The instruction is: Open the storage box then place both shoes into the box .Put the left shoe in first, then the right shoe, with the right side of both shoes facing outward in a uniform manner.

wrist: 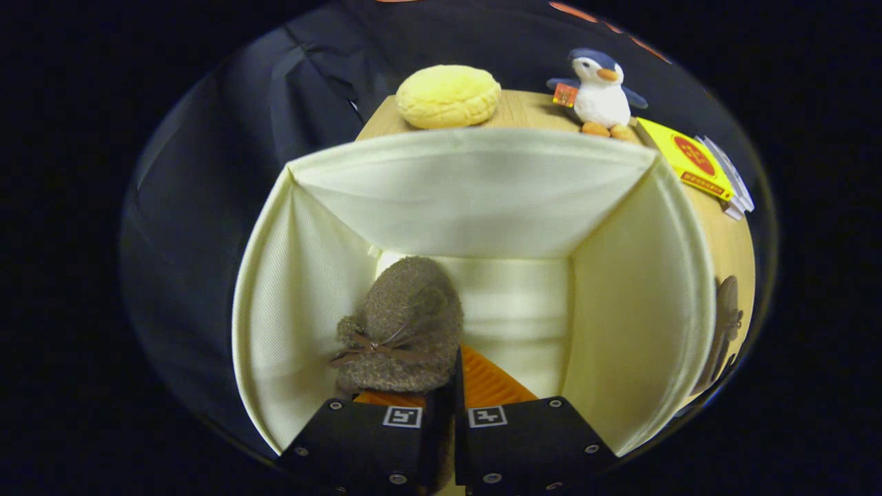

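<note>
Gripper view looks down into the open box (pixel 475 200), a cream fabric bin with soft, finely woven walls that bow a little and a pale floor. Inside it, against the left wall, stands a shoe (pixel 403 324), a brown fuzzy slipper with a knitted, woolly surface, a small pompom and a thin bow on its side. The gripper (pixel 455 386) hangs just above the box's near edge with its fingers drawn nearly together, only a narrow slit between them; the slipper's near end lies right against the left finger, and I cannot tell whether both fingers press on it or whether it is already free. I would judge the slipper light, soft and squashy, not slippery and in no way fragile, so its collar or heel rim would be the surest place to pinch, since the plush body would just give under the fingers. A second shoe (pixel 727 331), the same brown, lies on the wooden table (pixel 730 241) outside the box's right wall, seen partly. Beyond the box, on the far part of the table, sit a round yellow bun-shaped cushion (pixel 448 95), a plush penguin (pixel 598 93) and a yellow packet (pixel 692 164) with some cards beneath it.
</note>
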Demonstrator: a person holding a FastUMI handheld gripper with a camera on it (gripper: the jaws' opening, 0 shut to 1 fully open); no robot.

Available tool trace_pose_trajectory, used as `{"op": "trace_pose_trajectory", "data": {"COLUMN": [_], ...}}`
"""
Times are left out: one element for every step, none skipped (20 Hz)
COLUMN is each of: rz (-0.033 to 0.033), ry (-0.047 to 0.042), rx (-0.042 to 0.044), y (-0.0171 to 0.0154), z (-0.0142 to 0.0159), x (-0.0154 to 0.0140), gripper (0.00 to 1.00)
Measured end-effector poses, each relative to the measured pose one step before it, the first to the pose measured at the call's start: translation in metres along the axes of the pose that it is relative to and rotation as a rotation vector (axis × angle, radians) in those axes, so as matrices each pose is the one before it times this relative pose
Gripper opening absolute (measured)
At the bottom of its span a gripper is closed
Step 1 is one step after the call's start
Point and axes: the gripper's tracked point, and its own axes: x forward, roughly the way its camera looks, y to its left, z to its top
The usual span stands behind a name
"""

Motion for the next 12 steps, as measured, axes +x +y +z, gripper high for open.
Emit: {"op": "trace_pose_trajectory", "data": {"rz": [0.01093,0.00999,0.02949,0.02909,0.02436,0.02322,0.0217,0.03409,0.04067,0.04091,0.03649,0.02575], "ry": [0.02499,0.00199,-0.00967,-0.00359,0.00671,-0.00228,-0.00977,-0.0161,-0.01907,-0.02084,-0.0258,-0.02889], "rx": [0.01213,-0.00111,-0.00233,0.00083,-0.00555,-0.01766,-0.01282,-0.00115,0.00293,0.00437,-0.00208,-0.00582], "y": [-0.00071,-0.00181,0.00485,0.00263,0.00257,0.00111,-0.00043,0.00205,0.00406,0.00393,0.00328,-0.00044], "z": [-0.00645,-0.00034,0.00125,-0.00011,-0.00115,0.00095,0.00158,0.00202,0.00396,0.00432,0.00617,0.00716], "x": [0.00061,-0.00231,-0.00428,-0.00695,-0.00854,-0.00934,-0.01048,-0.01228,-0.01458,-0.01499,-0.01668,-0.01546], "gripper": [0.17,0.21,0.28,0.33,0.38,0.43,0.5,0.54,0.58,0.63,0.68,0.72]}}
